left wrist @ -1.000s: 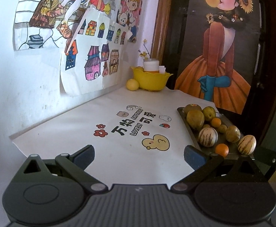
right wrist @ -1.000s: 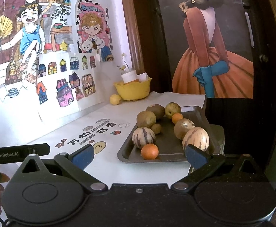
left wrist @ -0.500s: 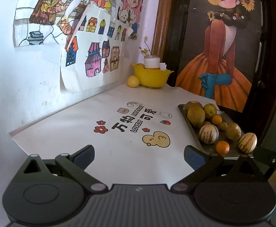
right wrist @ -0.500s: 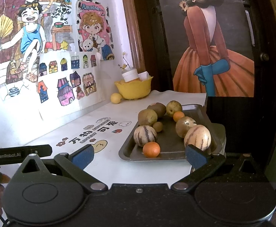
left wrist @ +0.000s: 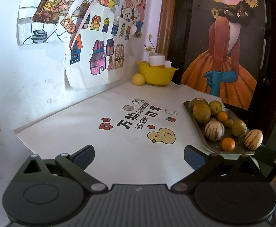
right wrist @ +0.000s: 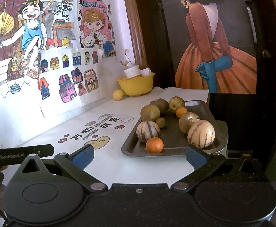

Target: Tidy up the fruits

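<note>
A dark metal tray [right wrist: 173, 139] [left wrist: 195, 118] on the table's right side carries several fruits: two striped melons [right wrist: 148, 131] [right wrist: 201, 134], small oranges [right wrist: 154, 144] [left wrist: 228, 144] and brown-green round fruits [right wrist: 150, 113]. At the far corner stands a yellow bowl [right wrist: 135, 86] [left wrist: 156, 74] holding a white cup, with a yellow fruit [right wrist: 118, 95] [left wrist: 138, 79] beside it. My right gripper [right wrist: 139, 154] is open just short of the tray's near edge, nothing between its fingers. Over the bare tablecloth left of the tray, my left gripper [left wrist: 139, 154] is open and empty.
The white tablecloth [left wrist: 104, 138] has printed cartoons and lettering in its middle. Paper drawings hang on the wall to the left. A dark door with a painted figure stands behind the tray. The left gripper's body [right wrist: 20, 154] shows at the right view's left edge.
Both grippers have eased slightly forward and lower toward the table. The tray sits a bit lower and nearer in the right view. No fruit has moved.
</note>
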